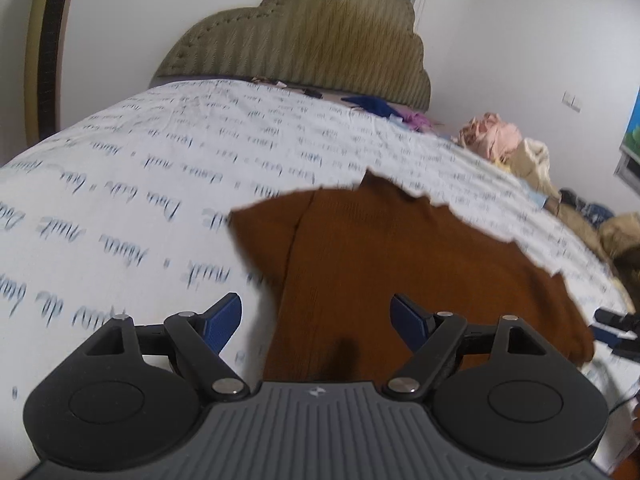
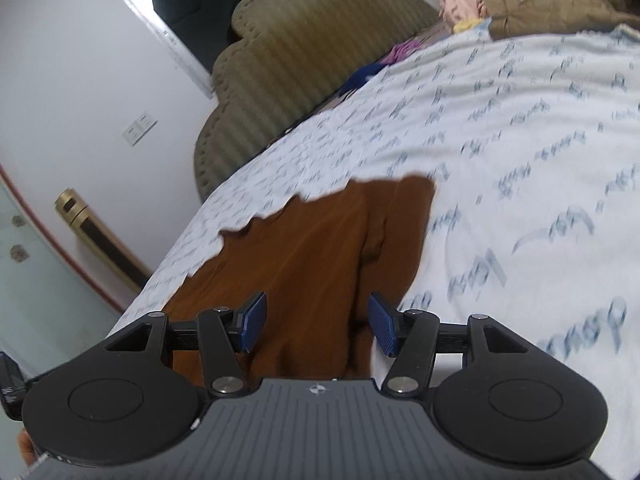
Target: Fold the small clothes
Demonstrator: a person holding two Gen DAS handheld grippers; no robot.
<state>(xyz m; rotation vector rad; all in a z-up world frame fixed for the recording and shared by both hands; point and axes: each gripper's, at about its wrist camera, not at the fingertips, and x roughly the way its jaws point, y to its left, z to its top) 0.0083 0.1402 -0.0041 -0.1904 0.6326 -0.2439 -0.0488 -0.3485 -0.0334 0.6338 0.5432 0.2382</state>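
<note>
Left gripper point(image 1: 316, 322) stands wide apart over the near edge of the brown garment point(image 1: 400, 264), pads gripping nothing. Right gripper point(image 2: 317, 328) is parted about halfway above a fold in the same cloth, also holding nothing. The garment lies spread on the printed bedsheet point(image 1: 168, 168); its nearest hem is hidden behind both gripper bodies. Far off, the padded headboard point(image 1: 320, 40) and a heap of clothes point(image 1: 504, 144) are blurred.

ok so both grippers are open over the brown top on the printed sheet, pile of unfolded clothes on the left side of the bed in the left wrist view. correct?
Not the side. In the left wrist view the clothes pile sits at the bed's right edge. The rest holds: left gripper and right gripper are open over the brown top on the printed sheet.
</note>
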